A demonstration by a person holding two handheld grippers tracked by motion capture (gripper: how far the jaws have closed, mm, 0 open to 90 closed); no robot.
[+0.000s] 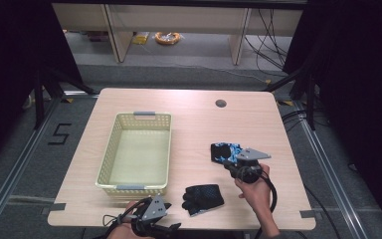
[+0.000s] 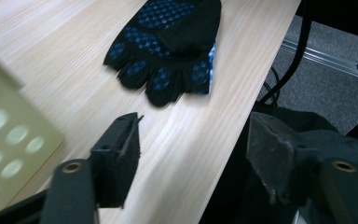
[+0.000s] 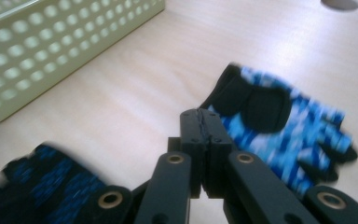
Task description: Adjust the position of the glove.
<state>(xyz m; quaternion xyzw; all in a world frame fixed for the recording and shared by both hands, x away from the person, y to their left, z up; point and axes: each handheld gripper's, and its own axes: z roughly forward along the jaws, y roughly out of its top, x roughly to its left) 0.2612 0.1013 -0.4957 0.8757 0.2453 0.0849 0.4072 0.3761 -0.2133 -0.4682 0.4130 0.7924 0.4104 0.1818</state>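
Gloves on the tabletop [image 1: 189,104], right of the basket [image 1: 135,152]: black glove [image 1: 203,198] near, blue-patterned glove [image 1: 225,152] farther right. Right gripper [image 3: 200,122], jaws pressed together and empty, hovers beside it; left gripper [image 2: 193,154] gapes wide. Soft, light fabric — probably best pinched at the cuff.

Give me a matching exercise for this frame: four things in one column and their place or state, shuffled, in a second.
Things:
1. basket
2. near glove
3. left gripper
4. right gripper

Places or states:
A. jaws pressed together, just short of the blue-patterned glove
B. lies black and blue-dotted near the table's front edge
C. jaws wide apart above the table edge
D. stands empty on the left half of the table

Pairs: 1-D, 2-B, 3-C, 4-A
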